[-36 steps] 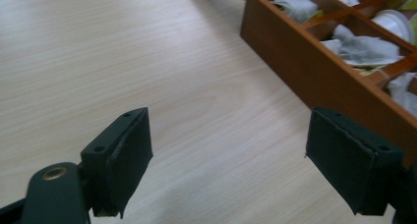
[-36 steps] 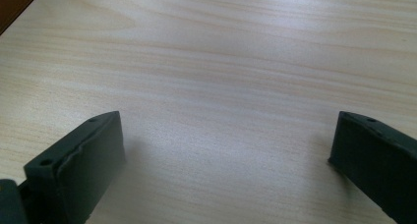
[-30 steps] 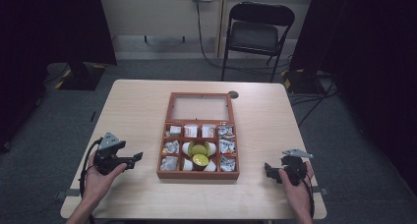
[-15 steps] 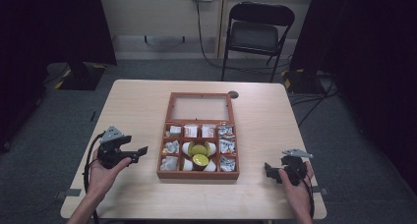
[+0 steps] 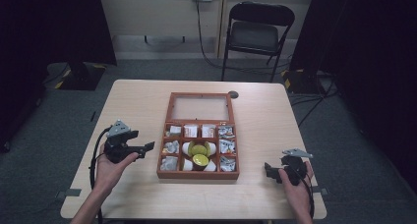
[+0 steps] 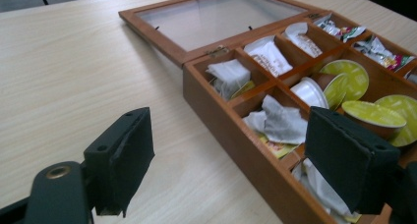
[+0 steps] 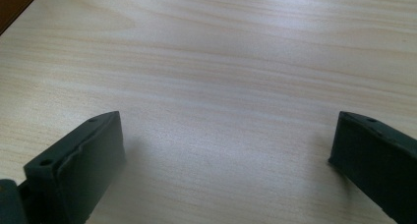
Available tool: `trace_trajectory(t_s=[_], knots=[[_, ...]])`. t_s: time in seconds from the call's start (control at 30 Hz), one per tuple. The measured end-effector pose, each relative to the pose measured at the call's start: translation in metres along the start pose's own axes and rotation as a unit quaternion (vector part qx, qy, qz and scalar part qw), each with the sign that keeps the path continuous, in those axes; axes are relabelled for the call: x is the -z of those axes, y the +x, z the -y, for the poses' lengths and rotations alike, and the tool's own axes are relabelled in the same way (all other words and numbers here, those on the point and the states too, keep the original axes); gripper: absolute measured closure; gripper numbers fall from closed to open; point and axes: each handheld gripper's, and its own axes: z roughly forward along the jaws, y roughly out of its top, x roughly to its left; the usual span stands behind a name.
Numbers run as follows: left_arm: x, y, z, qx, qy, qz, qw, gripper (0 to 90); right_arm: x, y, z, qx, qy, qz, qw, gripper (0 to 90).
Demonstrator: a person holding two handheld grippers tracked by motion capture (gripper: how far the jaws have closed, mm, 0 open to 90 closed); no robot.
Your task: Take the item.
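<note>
A wooden box (image 5: pixel 198 174) with compartments is seen near the middle of the table (image 5: pixel 142 101), slightly toward the person's side. Its glass-paned lid (image 5: pixel 200 107) is laid fully open and flat on the table beyond the compartments, joined at the hinged edge. In the left gripper view the compartments are seen from the box's left side: white tea-bag sachets (image 6: pixel 281 123) lie in the cells along the near wall, and round capsules with yellow-green foil tops (image 6: pixel 373 113) are crowded in the middle cells, some tilted on their sides. Crinkled foil packets (image 5: pixel 226 147) are held in the cells of the right-hand column.

The left gripper (image 5: pixel 147 148) is held just beside the box's left wall, pointing toward it, raised a little above the table; it is not touching the box. Its jaws are parted, with nothing between them; through the gap the box's corner and bare table are seen. The trailing cable (image 5: pixel 94 153) is looped beside the left hand (image 5: pixel 112 166).

The right gripper (image 5: pixel 268 169) is held well apart from the box, near the table's right front corner, pointing toward the box. Its jaws are spread wide over bare wood, and nothing is gripped.
</note>
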Motion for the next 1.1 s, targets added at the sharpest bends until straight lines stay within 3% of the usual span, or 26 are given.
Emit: trace_trajectory(t_s=[0.07,0.13,0.27,0.67,1.1], knots=[[-0.003,-0.003,-0.002,-0.003,-0.002,0.003,1.0,18.6,0.0,0.0,0.0,0.0,0.0,0.0,1.0,0.0],[-0.006,-0.003,-0.004,0.004,-0.008,0.021,0.9997,18.5,0.0,0.0,0.0,0.0,0.0,0.0,1.0,0.0],[-0.012,-0.007,-0.009,-0.008,-0.001,0.014,0.9999,17.8,0.0,0.0,0.0,0.0,0.0,0.0,1.0,0.0],[-0.026,-0.023,-0.029,-0.018,-0.011,0.041,0.9989,18.9,0.0,0.0,0.0,0.0,0.0,0.0,1.0,0.0],[-0.046,-0.043,-0.044,-0.042,-0.005,0.067,0.9969,21.6,0.0,0.0,0.0,0.0,0.0,0.0,1.0,0.0]])
